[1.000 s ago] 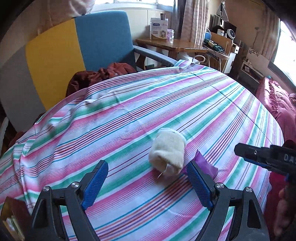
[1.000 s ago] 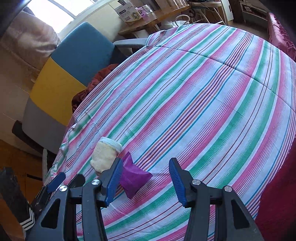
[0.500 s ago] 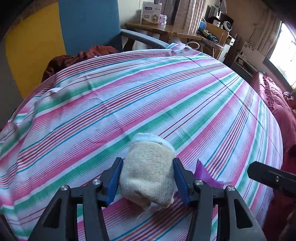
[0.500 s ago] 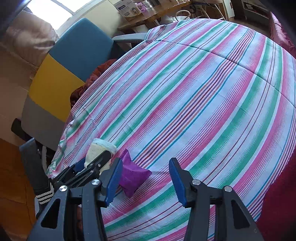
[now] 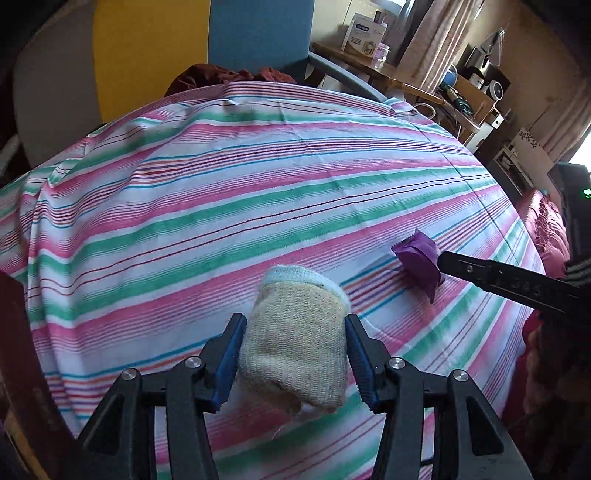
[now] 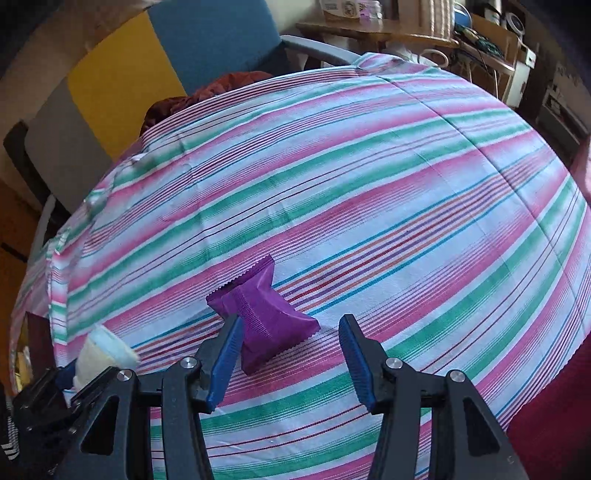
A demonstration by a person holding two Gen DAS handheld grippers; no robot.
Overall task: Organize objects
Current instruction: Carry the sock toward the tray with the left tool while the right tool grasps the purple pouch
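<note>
Near the front of the striped cloth [image 5: 184,206], the left gripper [image 5: 293,363] pinches a rolled sock [image 5: 295,339]; soft, light, best squeezed mid-roll; right gripper [image 6: 290,360] gapes, empty, around a purple packet [image 6: 264,314], crinkly and probably slippery.

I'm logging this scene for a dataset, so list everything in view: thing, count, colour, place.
rolled sock: one, cream, between the left gripper's fingers, near edge of the cloth.
snack packet: one, purple, on the cloth, just ahead of the right gripper, beside its left finger.
striped cloth: one, pink, green and white, covering the surface.
armchair: one, blue, yellow and grey, behind the cloth.
dark red fabric: one bundle, on the armchair seat.
wooden table: one, brown, far right, with a white box on it.
left gripper: black with blue pads, shut on the sock.
right gripper: black with blue pads, open.
</note>
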